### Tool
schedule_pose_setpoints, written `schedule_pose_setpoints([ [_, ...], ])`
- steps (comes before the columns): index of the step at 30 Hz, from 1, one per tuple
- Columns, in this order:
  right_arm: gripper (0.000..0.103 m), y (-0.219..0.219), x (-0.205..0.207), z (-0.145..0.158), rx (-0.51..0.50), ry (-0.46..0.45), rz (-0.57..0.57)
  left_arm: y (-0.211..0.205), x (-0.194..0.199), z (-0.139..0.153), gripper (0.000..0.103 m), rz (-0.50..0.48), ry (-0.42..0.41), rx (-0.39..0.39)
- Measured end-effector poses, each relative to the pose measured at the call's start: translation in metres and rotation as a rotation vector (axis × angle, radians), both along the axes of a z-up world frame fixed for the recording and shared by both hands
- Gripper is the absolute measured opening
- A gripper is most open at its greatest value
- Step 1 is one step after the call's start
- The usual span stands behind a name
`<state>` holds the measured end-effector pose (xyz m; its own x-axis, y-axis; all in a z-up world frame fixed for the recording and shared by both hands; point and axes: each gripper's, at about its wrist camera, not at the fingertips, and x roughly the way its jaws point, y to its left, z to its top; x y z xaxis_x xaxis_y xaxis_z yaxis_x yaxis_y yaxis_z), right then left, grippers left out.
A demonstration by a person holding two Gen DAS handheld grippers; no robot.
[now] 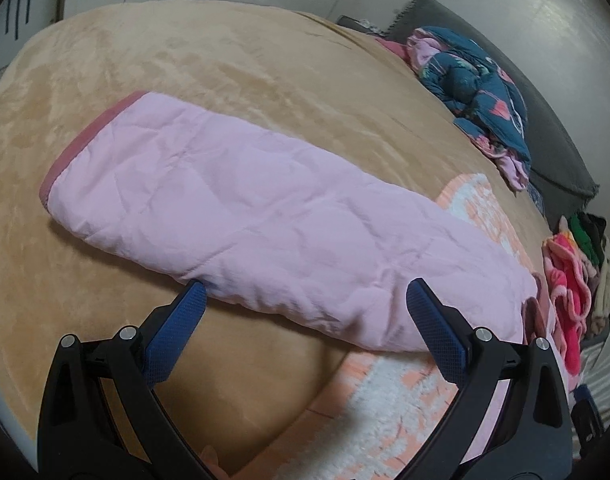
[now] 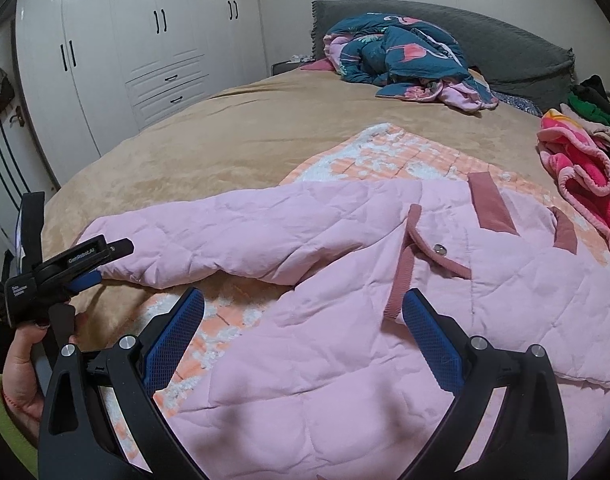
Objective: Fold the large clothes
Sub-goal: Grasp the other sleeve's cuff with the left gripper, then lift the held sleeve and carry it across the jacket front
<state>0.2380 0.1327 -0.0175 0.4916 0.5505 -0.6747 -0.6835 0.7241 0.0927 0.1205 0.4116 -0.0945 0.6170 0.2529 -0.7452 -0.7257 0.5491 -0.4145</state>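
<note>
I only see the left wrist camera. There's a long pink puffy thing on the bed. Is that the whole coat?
Observer: No, that is just one sleeve. The right wrist view shows the rest of the pink jacket joined to it, spread on the bed.
Operator: Does it have buttons?
Observer: One round metal snap shows on the jacket's front.
Operator: Where's the other claw?
Observer: The right claw is open, with the jacket's body right in front of it.
</note>
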Motion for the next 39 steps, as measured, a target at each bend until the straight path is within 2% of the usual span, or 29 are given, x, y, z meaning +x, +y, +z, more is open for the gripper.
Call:
schedule_pose_setpoints([
  [5,0.099,0.000,-0.001,-0.003,-0.003,-0.003,-0.003,0.013,-0.005,-0.015,0.094,0.043,0.011,-0.041],
  [9,0.099,-0.008,0.000,-0.006,-0.002,-0.005,-0.019,0.027,-0.011,-0.025,0.094,0.082,-0.016,-0.076],
  [16,0.099,-0.036,0.002,-0.003,0.009,-0.026,-0.074,0.051,-0.011,-0.020,0.094,0.148,-0.040,-0.066],
  [17,0.099,-0.040,0.002,-0.003,0.013,-0.027,-0.080,0.053,-0.012,-0.018,0.086,0.153,-0.043,-0.049],
  [18,0.099,-0.045,0.001,-0.002,0.016,-0.028,-0.087,0.054,-0.013,-0.017,0.064,0.162,-0.040,-0.037],
  [20,0.099,-0.054,0.000,-0.001,0.017,-0.032,-0.098,0.057,-0.021,-0.015,0.043,0.200,-0.054,-0.020],
  [22,0.099,-0.064,-0.002,0.001,0.021,-0.034,-0.114,0.057,-0.030,-0.009,0.030,0.211,-0.104,-0.020],
  [23,0.099,-0.071,-0.002,0.002,0.028,-0.029,-0.125,0.055,-0.034,0.000,0.022,0.206,-0.121,0.004],
  [29,0.099,-0.103,-0.006,0.009,0.055,-0.041,-0.166,0.038,-0.040,0.048,0.015,0.168,-0.162,0.101],
  [34,0.099,-0.130,-0.009,0.015,0.094,-0.009,-0.197,0.014,-0.033,0.092,0.014,0.132,-0.171,0.169],
  [39,0.099,-0.160,-0.018,0.027,0.111,-0.030,-0.226,-0.024,-0.016,0.138,0.013,0.076,-0.185,0.259],
])
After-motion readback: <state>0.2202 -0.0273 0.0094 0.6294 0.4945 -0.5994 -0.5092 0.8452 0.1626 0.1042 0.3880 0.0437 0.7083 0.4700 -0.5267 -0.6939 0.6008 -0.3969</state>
